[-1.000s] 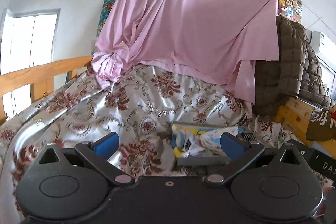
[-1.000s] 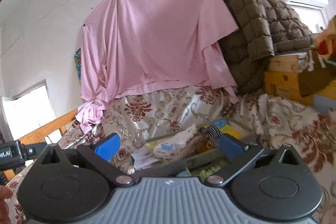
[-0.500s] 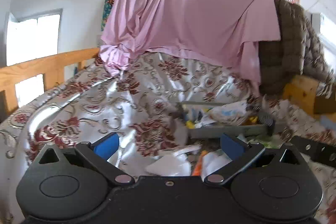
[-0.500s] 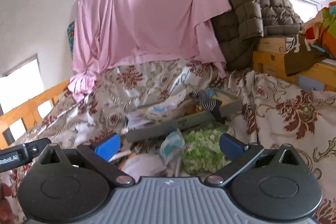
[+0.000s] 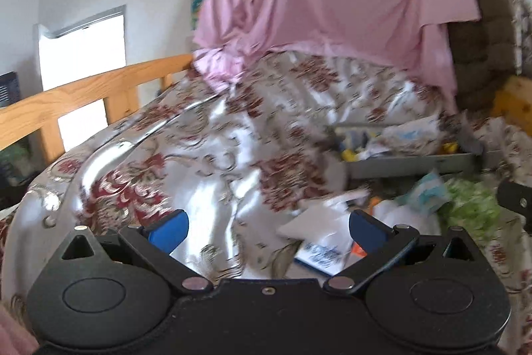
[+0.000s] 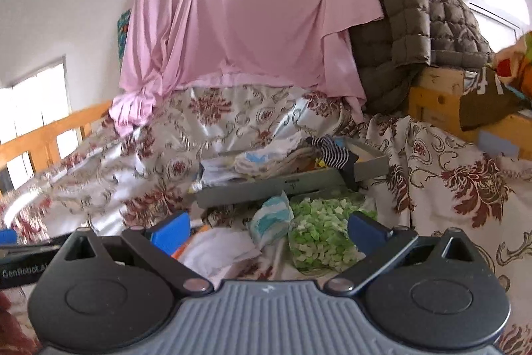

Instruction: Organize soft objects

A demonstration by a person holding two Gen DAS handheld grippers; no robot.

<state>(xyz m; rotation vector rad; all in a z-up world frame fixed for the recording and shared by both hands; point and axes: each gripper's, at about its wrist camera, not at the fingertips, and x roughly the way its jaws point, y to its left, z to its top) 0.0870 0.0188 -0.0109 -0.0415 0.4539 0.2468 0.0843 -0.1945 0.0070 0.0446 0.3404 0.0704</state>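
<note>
Right wrist view: our right tool (image 6: 268, 227) gapes wide above the green cloth (image 6: 322, 232) at one o'clock; we'd pinch one bunched fold, left tool (image 5: 266, 227) equally wide.

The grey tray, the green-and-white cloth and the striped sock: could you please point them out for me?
grey tray (image 6: 266, 188): right wrist view, on its front wall.
green-and-white cloth (image 6: 319, 232): right wrist view, on its middle.
striped sock (image 6: 331, 152): right wrist view, on its striped body.
</note>
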